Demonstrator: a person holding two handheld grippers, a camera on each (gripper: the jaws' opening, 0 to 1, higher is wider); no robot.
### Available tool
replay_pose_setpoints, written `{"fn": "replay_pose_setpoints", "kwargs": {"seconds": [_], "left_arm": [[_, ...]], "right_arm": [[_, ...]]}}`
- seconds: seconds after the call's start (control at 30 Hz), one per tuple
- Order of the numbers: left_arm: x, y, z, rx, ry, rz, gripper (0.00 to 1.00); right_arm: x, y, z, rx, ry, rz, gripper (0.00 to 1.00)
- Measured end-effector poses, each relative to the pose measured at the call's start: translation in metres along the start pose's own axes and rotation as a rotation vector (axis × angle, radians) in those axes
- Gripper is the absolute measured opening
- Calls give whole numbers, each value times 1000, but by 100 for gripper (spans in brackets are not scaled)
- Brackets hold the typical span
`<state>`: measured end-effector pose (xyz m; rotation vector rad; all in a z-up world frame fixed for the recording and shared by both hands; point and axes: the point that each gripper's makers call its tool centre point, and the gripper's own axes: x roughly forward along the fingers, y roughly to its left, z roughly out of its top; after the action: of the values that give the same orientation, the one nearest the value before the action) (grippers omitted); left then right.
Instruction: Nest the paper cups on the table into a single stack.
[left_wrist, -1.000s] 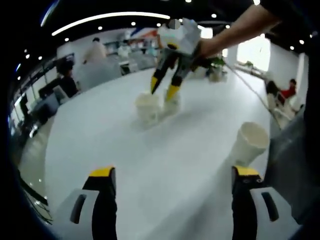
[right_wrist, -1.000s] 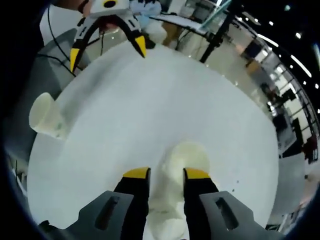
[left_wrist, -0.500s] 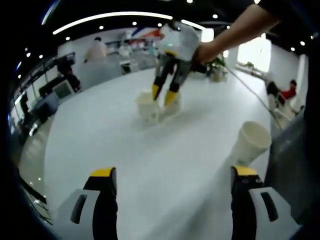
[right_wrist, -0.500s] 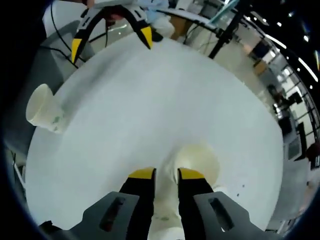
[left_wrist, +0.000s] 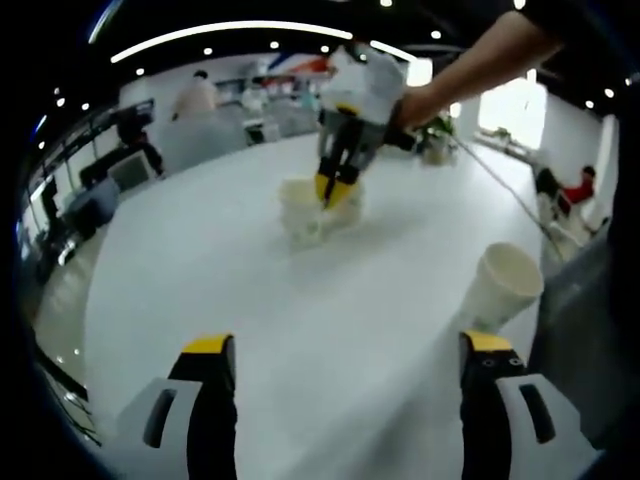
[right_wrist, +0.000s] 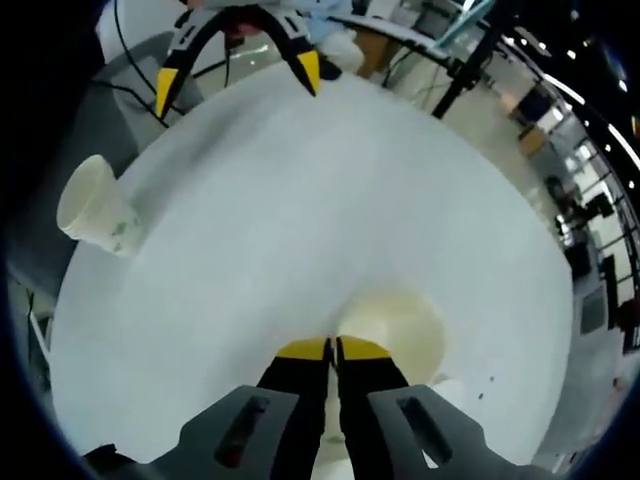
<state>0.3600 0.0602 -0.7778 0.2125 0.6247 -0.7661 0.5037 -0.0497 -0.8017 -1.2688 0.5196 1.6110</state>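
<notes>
Since a second ago the right gripper (right_wrist: 331, 347) has gone from jaws set apart around the cup wall to pinched tight, yellow tips almost meeting over the rim of the near cup (right_wrist: 395, 330). In the left gripper view you can see the same right gripper (left_wrist: 334, 190) from across the table, tips together on the cup pair (left_wrist: 312, 210).

Those paper cups look light and thin-walled, so I'd guess they squash easily and slide on the smooth top if nudged (a rim pinch like this one dents the lip a bit, but it's about the only place two jaws can bite without crushing the body). The rolled rim is the stiffest part, so that's where I'd hold. Lifted by one side it'll probably hang tilted, which matters when dropping it into another cup.

Just beside the pinched cup there seems to be a second cup touching it; I can't tell whether they're partly nested already or only standing side by side.

Well away from the pinched cup, at the table's edge, stands the lone cup (left_wrist: 500, 285), seen again in the right gripper view as the lone cup (right_wrist: 95, 207).

Past that, on the far side of the white table (right_wrist: 320, 190) from the pinched cup, the left gripper (right_wrist: 238, 65) hangs with jaws wide apart, holding nothing. Its own jaws in the left gripper view, left gripper (left_wrist: 338, 345), are spread too.
</notes>
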Motion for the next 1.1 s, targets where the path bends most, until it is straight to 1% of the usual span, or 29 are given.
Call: {"fn": "replay_pose_setpoints", "kwargs": {"seconds": [0.1, 0.23, 0.37, 0.5, 0.57, 0.73, 0.87, 1.1], "left_arm": [[0, -2, -2, 14, 13, -1, 90], [-1, -3, -3, 3, 16, -3, 89], [-2, -5, -4, 8, 15, -7, 89], [-3, -6, -1, 11, 10, -7, 89], [-5, -4, 1, 25, 10, 2, 90], [-9, -5, 5, 34, 4, 4, 89], [-11, -9, 6, 44, 9, 3, 89], [-14, -14, 16, 64, -6, -6, 89]], "right_arm": [[-1, 2, 2, 2, -8, 2, 0], [-2, 3, 5, -8, -14, 4, 0], [-4, 9, 8, -16, -12, 12, 0], [-7, 13, 10, -12, -11, 11, 0], [-9, 14, 10, -13, -11, 9, 0], [-20, 14, 16, -16, -15, -13, 0], [-31, 12, 23, -7, -32, -49, 0], [-54, 19, 33, -10, -42, -90, 0]]}}
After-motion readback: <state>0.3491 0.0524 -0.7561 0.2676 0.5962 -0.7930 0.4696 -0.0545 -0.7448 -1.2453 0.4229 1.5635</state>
